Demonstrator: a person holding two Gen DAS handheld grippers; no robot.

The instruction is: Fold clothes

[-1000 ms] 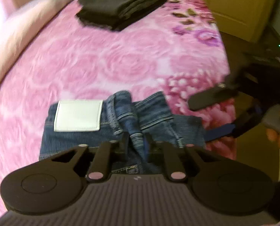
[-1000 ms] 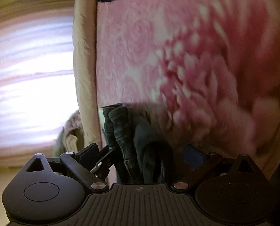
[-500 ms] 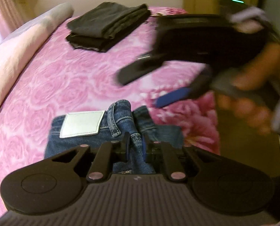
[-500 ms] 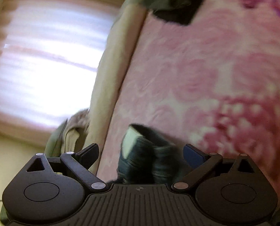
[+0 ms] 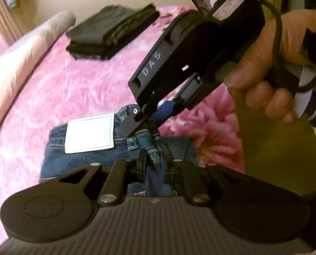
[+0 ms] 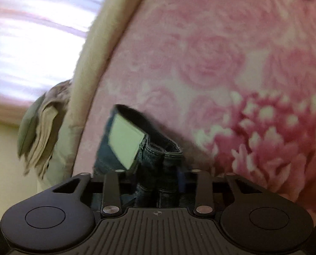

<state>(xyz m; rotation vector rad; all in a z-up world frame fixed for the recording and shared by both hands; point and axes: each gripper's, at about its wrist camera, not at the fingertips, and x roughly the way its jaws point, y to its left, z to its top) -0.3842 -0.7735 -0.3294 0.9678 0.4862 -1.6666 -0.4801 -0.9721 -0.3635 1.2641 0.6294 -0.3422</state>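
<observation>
Already one dark stack lies folded beyond the jeans, which we pinch at the waistband with left gripper and right gripper, folding unfinished.

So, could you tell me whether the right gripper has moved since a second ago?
Yes. In the left wrist view the right gripper has come in from the bed's right edge to the jeans waistband and now pinches it, near the white patch.
</observation>
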